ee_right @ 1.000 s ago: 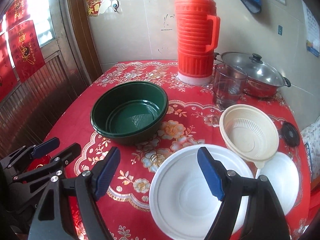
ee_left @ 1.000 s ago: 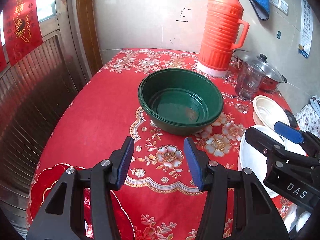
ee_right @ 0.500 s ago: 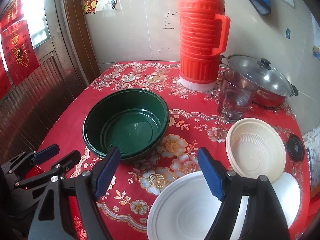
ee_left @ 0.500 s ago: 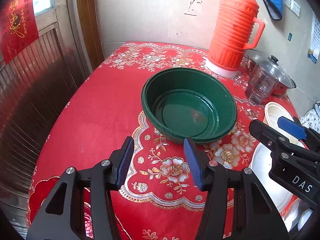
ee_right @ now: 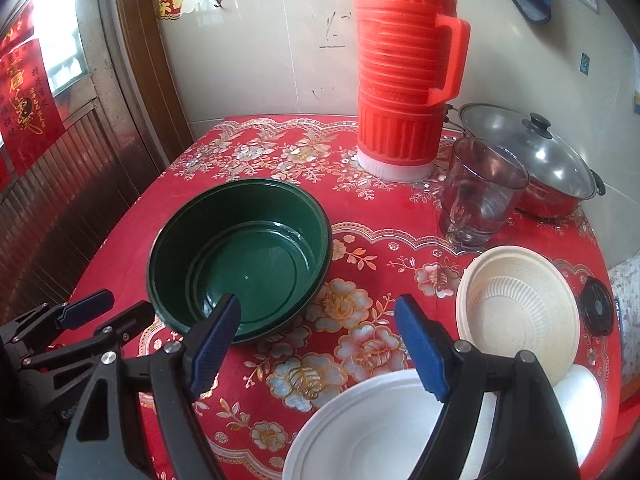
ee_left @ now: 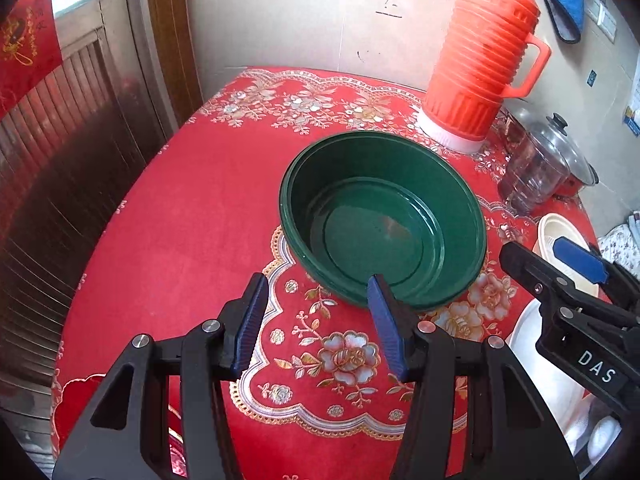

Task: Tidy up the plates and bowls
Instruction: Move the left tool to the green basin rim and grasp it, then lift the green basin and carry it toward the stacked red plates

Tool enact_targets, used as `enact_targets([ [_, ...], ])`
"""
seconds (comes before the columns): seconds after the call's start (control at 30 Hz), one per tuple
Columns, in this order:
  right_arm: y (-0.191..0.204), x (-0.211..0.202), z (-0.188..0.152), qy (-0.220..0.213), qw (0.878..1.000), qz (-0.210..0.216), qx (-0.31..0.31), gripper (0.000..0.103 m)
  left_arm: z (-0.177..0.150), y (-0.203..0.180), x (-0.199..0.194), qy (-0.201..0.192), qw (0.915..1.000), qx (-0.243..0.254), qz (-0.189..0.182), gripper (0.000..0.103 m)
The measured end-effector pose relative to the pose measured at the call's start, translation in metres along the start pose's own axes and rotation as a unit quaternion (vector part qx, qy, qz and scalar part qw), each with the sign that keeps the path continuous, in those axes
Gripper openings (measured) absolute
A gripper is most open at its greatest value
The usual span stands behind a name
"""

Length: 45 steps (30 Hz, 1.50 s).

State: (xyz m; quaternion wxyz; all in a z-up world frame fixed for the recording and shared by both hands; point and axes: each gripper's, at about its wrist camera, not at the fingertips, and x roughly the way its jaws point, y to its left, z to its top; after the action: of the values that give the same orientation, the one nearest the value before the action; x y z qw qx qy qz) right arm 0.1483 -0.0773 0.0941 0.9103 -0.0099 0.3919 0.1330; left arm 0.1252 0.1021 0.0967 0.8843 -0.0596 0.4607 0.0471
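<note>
A dark green bowl (ee_left: pixel 384 220) (ee_right: pixel 240 256) stands empty on the red floral tablecloth. My left gripper (ee_left: pixel 316 284) hovers just short of its near rim, open, nothing between the fingers. To the right lie a cream ribbed bowl (ee_right: pixel 516 316) (ee_left: pixel 560 236), a large white plate (ee_right: pixel 360 428) (ee_left: pixel 532 360) and a smaller white plate (ee_right: pixel 580 404) partly under the cream bowl. My right gripper (ee_right: pixel 318 304) (ee_left: pixel 536 250) is open and empty above the cloth between the green bowl and the white plate. The left gripper (ee_right: pixel 128 302) shows at the lower left of the right wrist view.
An orange thermos (ee_left: pixel 480 60) (ee_right: pixel 400 68) stands at the back by the wall. A glass tumbler (ee_right: pixel 480 200), a lidded steel pot (ee_right: pixel 532 160) and a small black lid (ee_right: pixel 598 306) sit at the right. The table edge (ee_left: pixel 120 216) drops off on the left beside a wooden door.
Both grippers have moved forward over the table toward the green bowl, which now looks larger and nearer. The white plate has slipped lower in the right wrist view. Jaws unchanged.
</note>
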Motion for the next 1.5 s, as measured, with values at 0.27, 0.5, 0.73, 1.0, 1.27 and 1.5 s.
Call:
enact_targets([
  [0.27,-0.013,0.026,0.015,0.031,0.999,0.024,0.033,0.08,0.027,0.012,0.025,0.031,0.9991,-0.03,-0.004,0.052],
  [0.5,-0.011,0.051,0.024,0.051,0.998,0.025,0.036,0.079,0.043,0.009,0.04,0.037,0.9987,-0.032,-0.011,0.052],
  [0.73,-0.011,0.07,0.028,0.07,0.996,0.027,0.041,0.079,0.049,0.004,0.064,0.064,0.9976,-0.027,-0.008,0.052],
  [1.0,-0.01,0.082,0.027,0.081,0.996,0.034,0.031,0.019,0.048,0.003,0.08,0.08,0.9964,-0.025,-0.012,0.05],
  [1.27,-0.008,0.071,0.024,0.068,0.997,0.02,0.008,0.015,0.039,0.008,0.074,0.092,0.9957,-0.008,-0.001,0.021],
  [1.5,0.001,0.042,0.019,0.05,0.999,0.018,-0.004,0.015,0.029,0.011,0.041,0.084,0.9964,-0.01,-0.011,0.021],
])
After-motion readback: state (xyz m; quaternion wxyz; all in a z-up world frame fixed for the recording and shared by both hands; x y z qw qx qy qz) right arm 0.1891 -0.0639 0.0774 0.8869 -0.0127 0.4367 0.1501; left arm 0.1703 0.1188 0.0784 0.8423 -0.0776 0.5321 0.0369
